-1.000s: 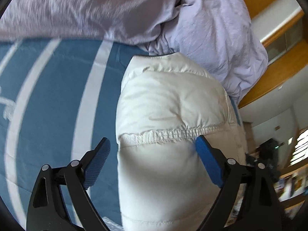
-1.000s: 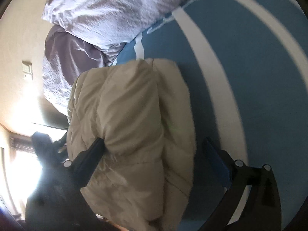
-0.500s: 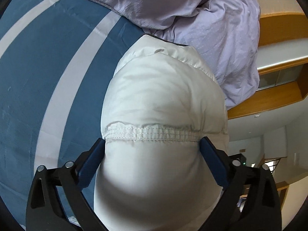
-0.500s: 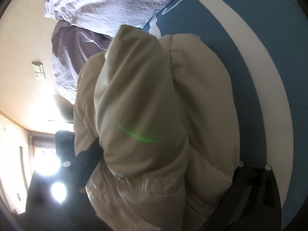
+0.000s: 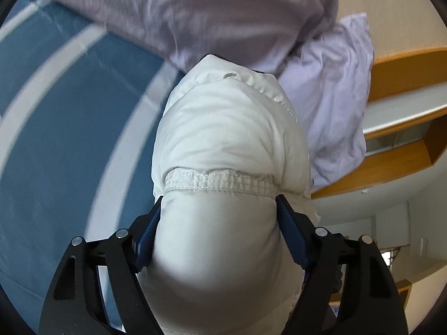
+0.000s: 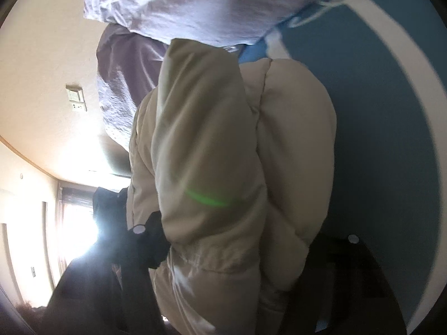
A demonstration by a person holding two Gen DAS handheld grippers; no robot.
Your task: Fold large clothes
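Both grippers have closed in on the jacket since a second ago, when their jaws stood wide around it with gaps at the sides. The left gripper [image 5: 219, 223] now has its jaws just drawn inward, and the blue pads [image 5: 290, 237] press into both flanks of the jacket [image 5: 223, 128] right below a stitched elastic band [image 5: 218, 182], so it is gripping the white padded bulk. The jacket fills the middle of the left view and bulges away from the fingers toward the far edge of the bed. In the right view, the right gripper [image 6: 243, 251] has also been closing; the jacket [image 6: 223, 153] swells over and between its fingers and hides the pads, and the left finger [image 6: 151, 245] digs into the fabric, so it clamps the jacket too. Earlier, blue sheet showed between that gripper's right finger and the cloth; no gap is left now. Beyond the jacket lies the blue sheet [image 5: 56, 139] with white stripes, and at the bed's far edge a lilac duvet [image 5: 223, 14] touches the jacket's far end. A wooden shelf [image 5: 405, 64] stands past the bed.
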